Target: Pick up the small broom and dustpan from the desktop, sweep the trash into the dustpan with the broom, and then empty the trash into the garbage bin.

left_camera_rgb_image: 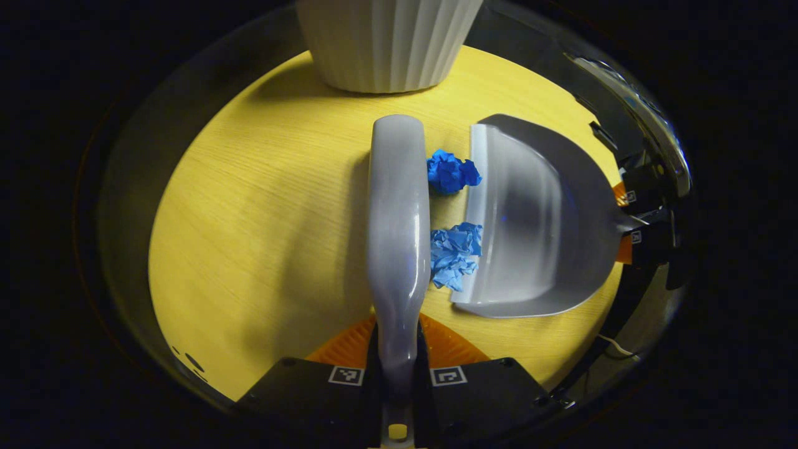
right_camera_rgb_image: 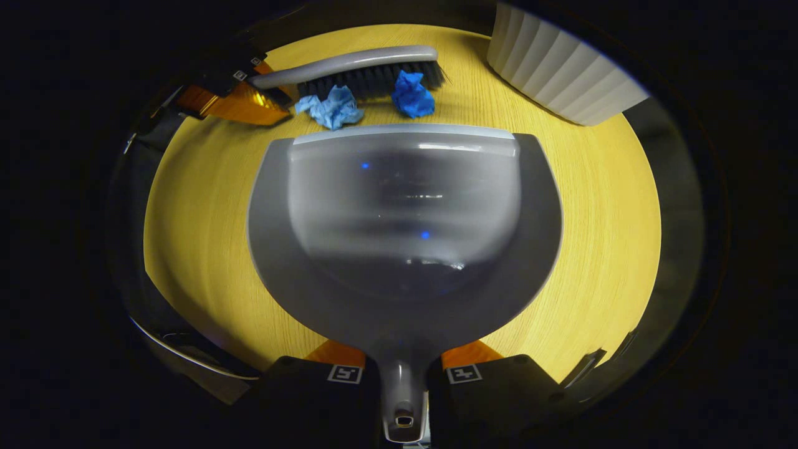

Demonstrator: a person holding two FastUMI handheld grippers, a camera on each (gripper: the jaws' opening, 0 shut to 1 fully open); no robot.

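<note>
Two blue paper wads (left_camera_rgb_image: 454, 212) lie between broom (left_camera_rgb_image: 398, 224) and dustpan (right_camera_rgb_image: 405, 237) lip; each tool's handle is pinched in its fingers.

I see the grey broom (left_camera_rgb_image: 398, 224) lying bristles-down on the yellow desktop (left_camera_rgb_image: 262, 237), with two crumpled blue paper scraps (left_camera_rgb_image: 452, 172) (left_camera_rgb_image: 456, 254) between its bristles and the lip of the grey dustpan (right_camera_rgb_image: 405, 231). The dustpan sits flat, mouth toward the scraps. The white ribbed garbage bin (left_camera_rgb_image: 386, 43) stands nearby.
</note>
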